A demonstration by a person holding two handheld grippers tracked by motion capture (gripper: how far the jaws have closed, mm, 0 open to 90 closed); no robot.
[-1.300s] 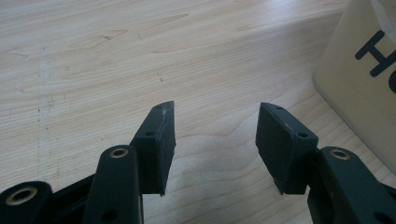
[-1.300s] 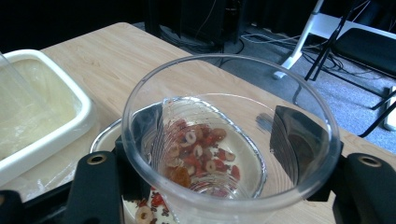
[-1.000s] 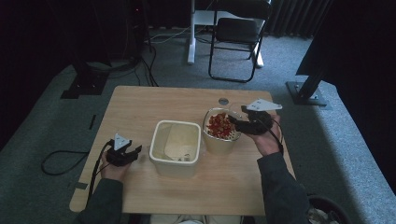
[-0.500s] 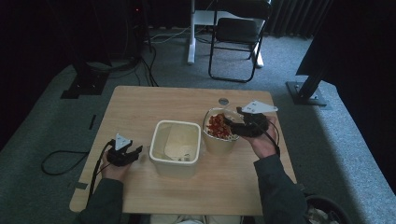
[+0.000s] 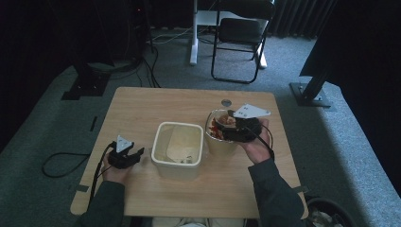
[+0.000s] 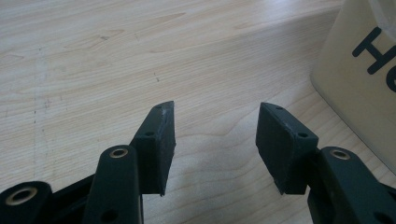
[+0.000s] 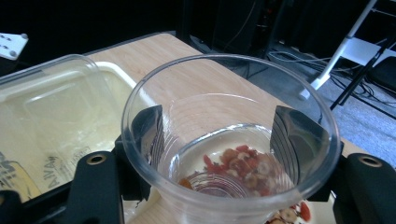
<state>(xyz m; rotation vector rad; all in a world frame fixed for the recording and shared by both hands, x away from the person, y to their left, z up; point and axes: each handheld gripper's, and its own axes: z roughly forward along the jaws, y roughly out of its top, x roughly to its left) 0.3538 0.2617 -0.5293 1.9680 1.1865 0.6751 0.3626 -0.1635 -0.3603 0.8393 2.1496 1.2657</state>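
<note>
My left gripper (image 5: 134, 155) rests at 8 o'clock, jaws apart, nothing between, likely parked. Tub (image 5: 178, 163) at center. At 3 o'clock my right gripper (image 7: 219, 140) clamps a clear cup (image 7: 229, 140) over a bowl (image 5: 218, 144), probably scooping the mix.

Clear plastic cup (image 7: 229, 135), red-and-tan bits inside, beside cream tub (image 5: 178, 149).

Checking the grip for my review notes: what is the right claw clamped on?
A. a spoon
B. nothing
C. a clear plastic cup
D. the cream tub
C: the right claw has its jaws pressed on both sides of the clear plastic cup, with red bits inside.
</note>
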